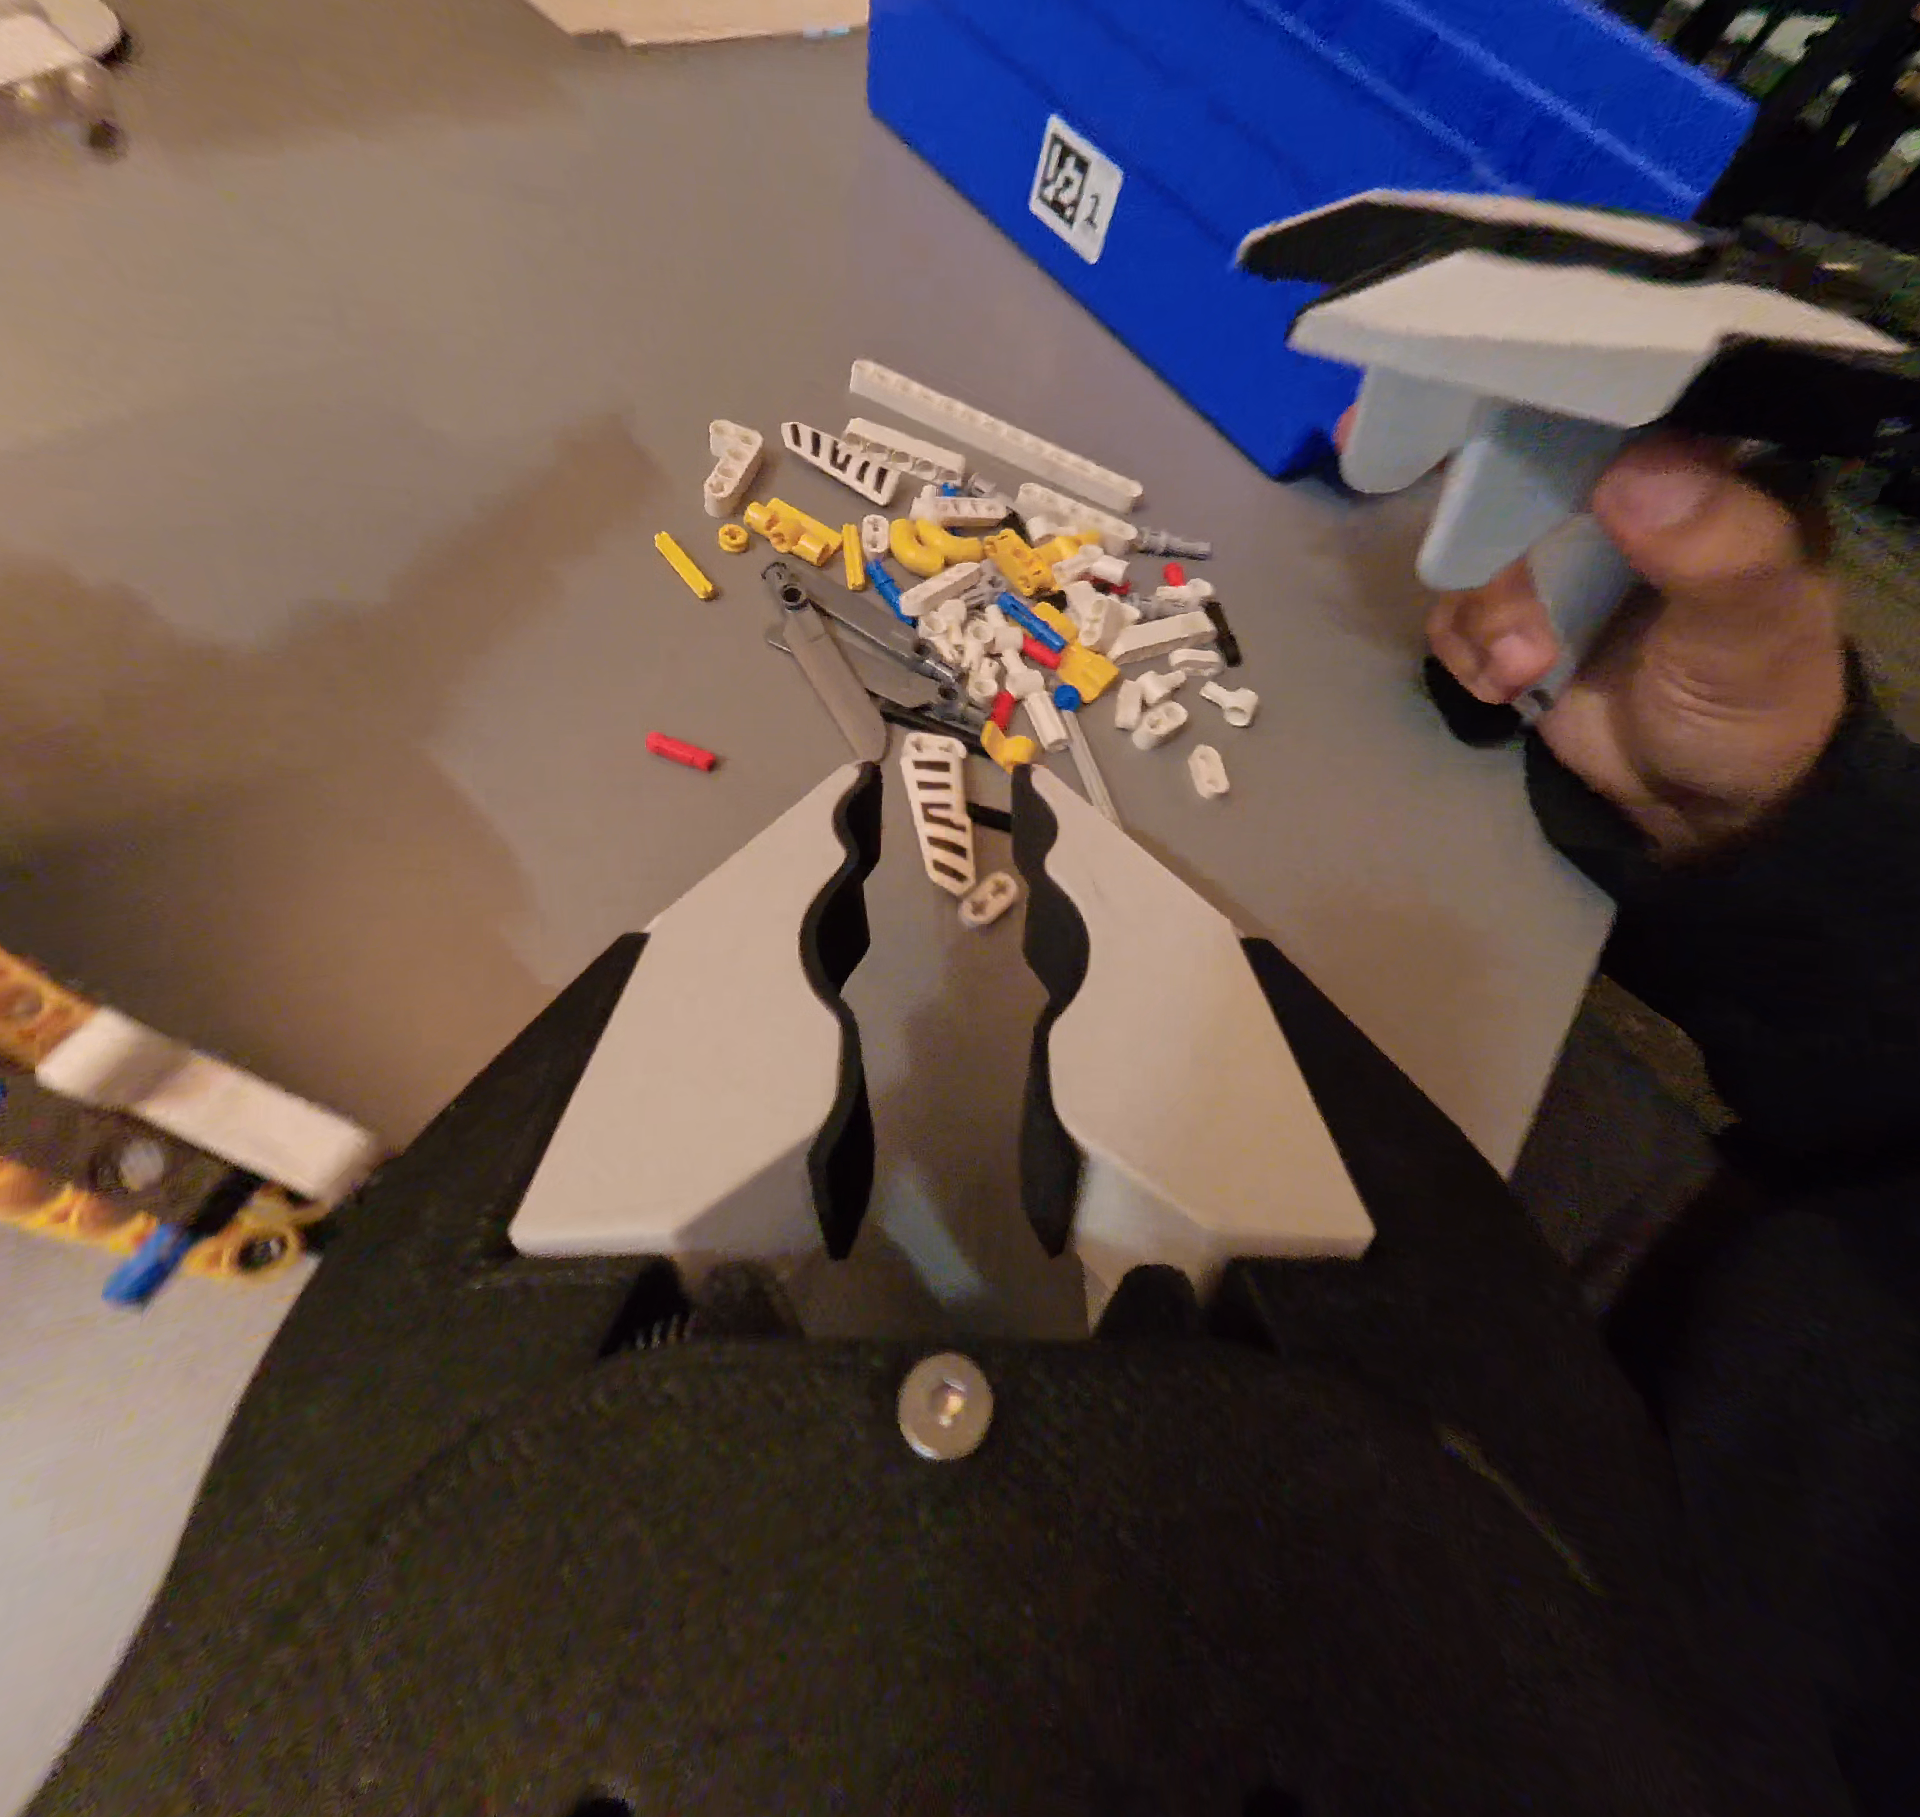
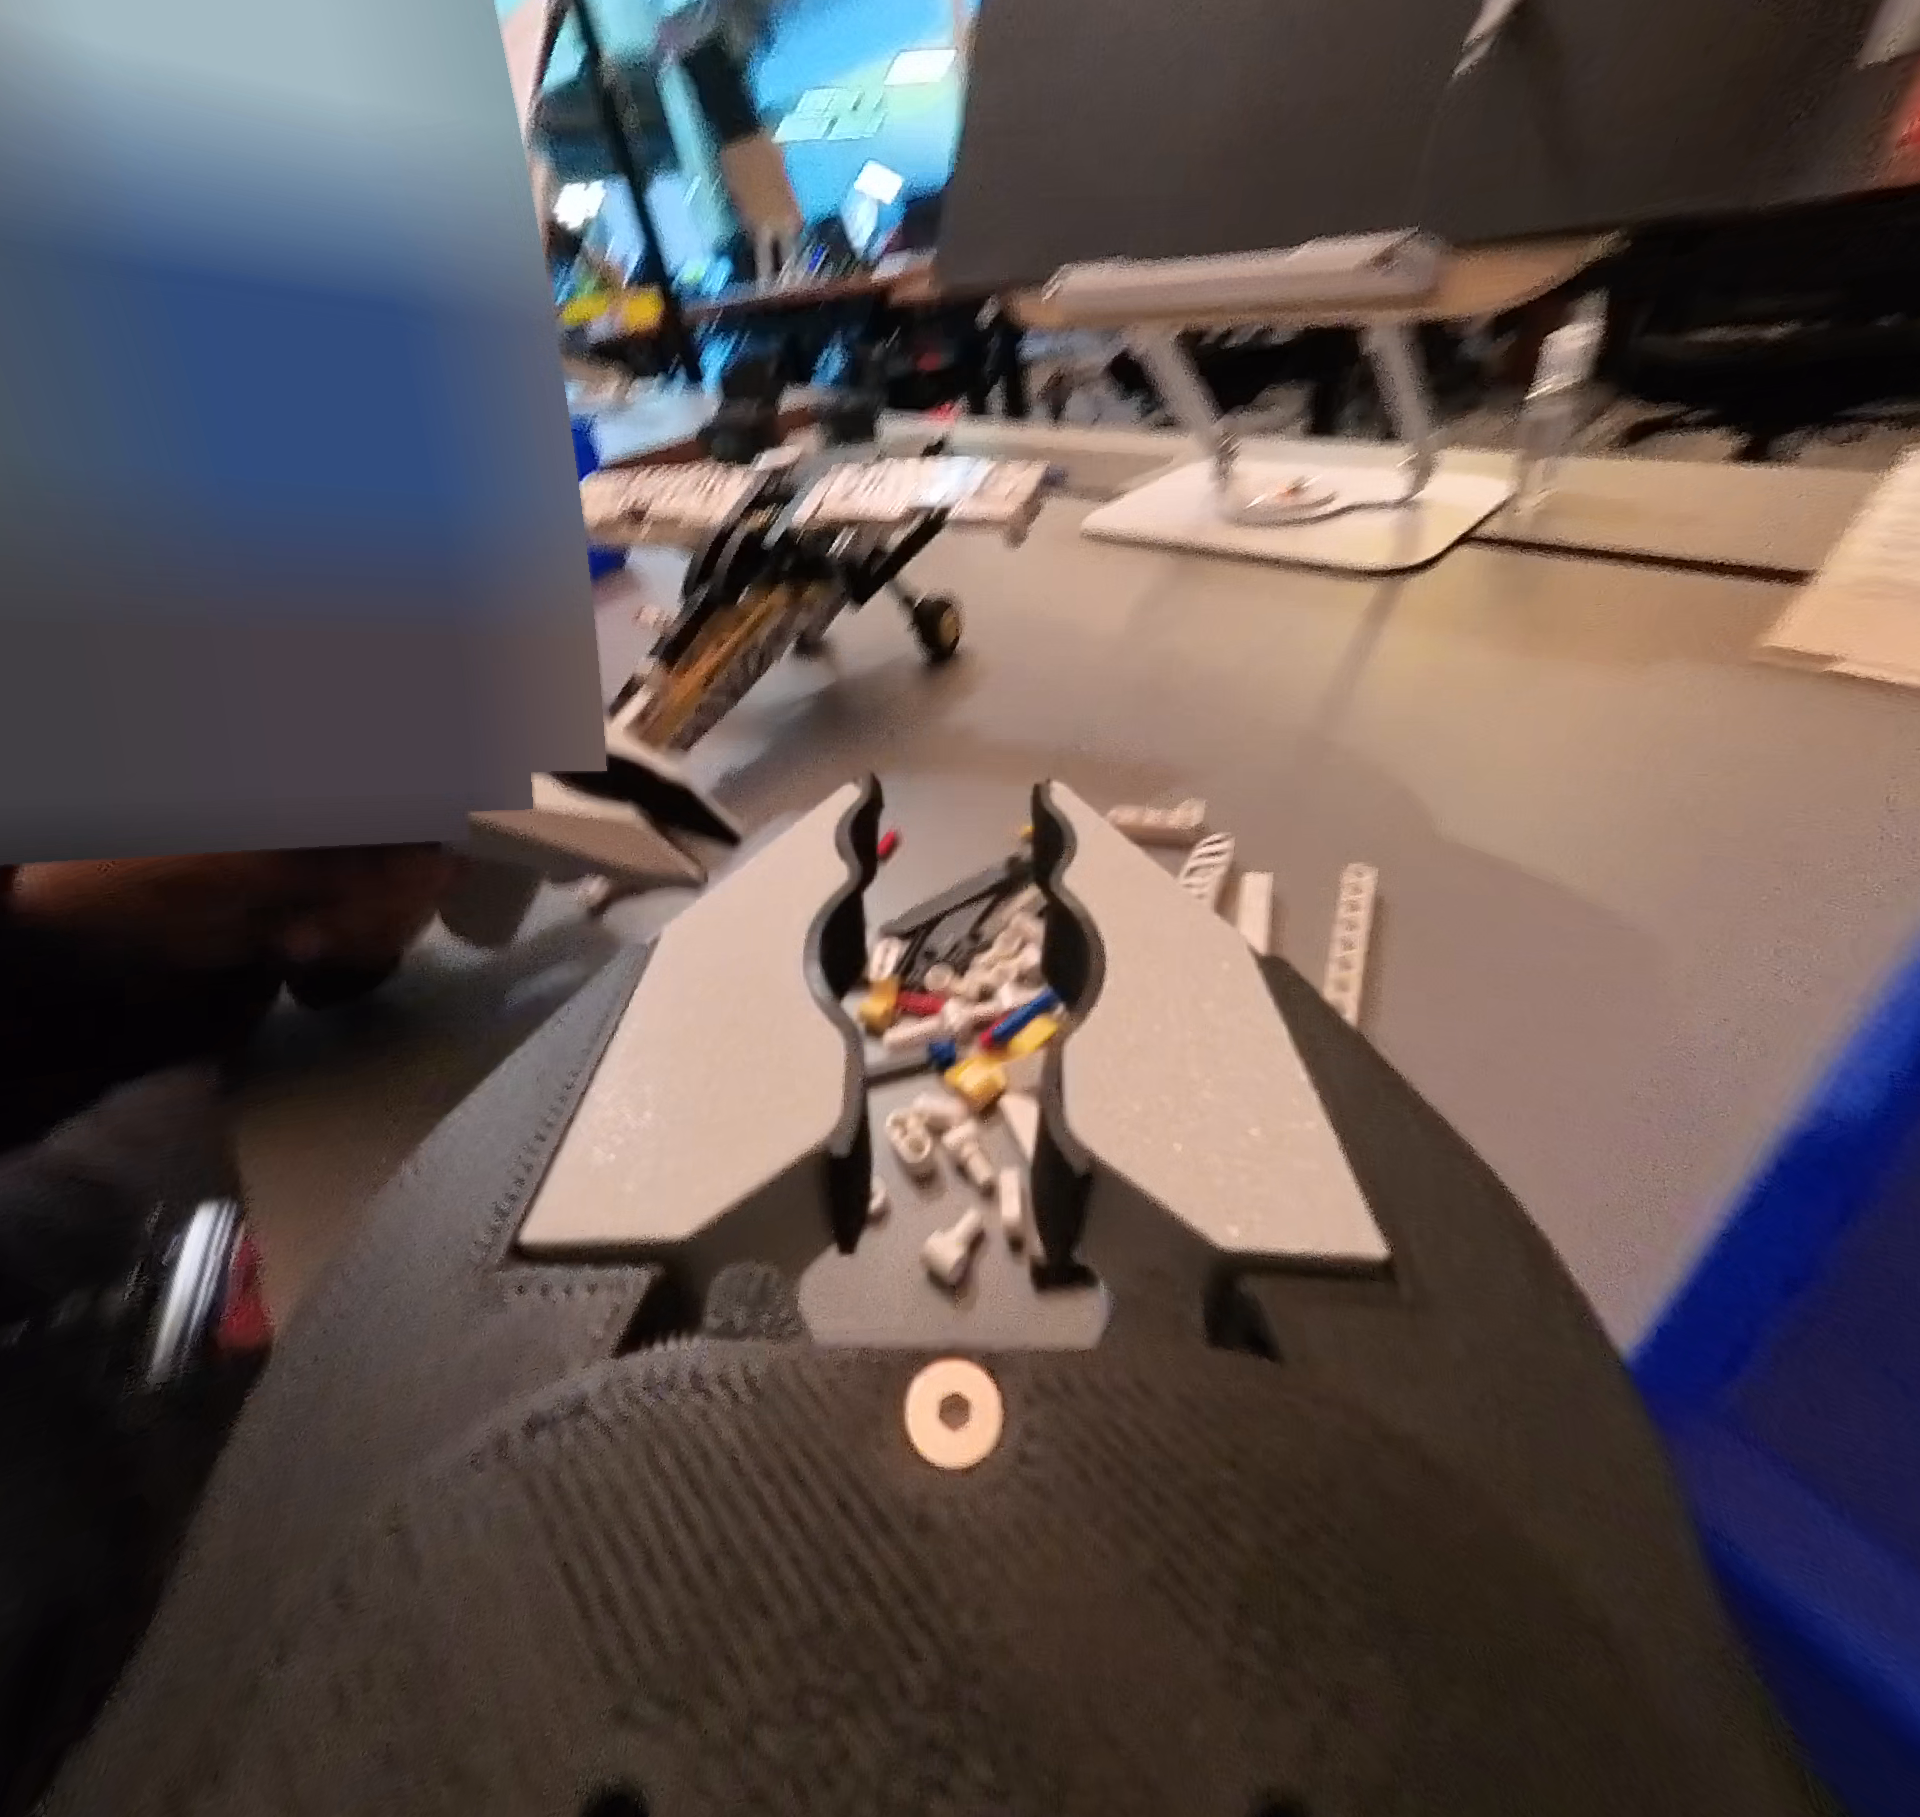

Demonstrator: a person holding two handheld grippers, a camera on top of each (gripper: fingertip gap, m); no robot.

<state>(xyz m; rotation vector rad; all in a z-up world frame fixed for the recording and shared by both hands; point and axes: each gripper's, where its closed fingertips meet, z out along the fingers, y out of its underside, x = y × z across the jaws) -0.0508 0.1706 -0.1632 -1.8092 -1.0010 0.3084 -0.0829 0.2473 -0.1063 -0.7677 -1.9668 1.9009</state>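
— Tools first: left tool (image 1: 945, 780) spread, pinching nothing. Striped white piece (image 1: 940, 817) between the fingers, touching neither pad; small white link (image 1: 987, 900) just beside.
— And right tool (image 2: 954, 801)?
— Spread too, bare, hanging over pile of small bricks (image 1: 997, 593) on grey surface (image 1: 416, 417), near blue bin (image 1: 1247, 105).
— Anything hard to make out?
— Striped piece lying flat or in air: cannot tell. Right view blurred, left part covered by patch.
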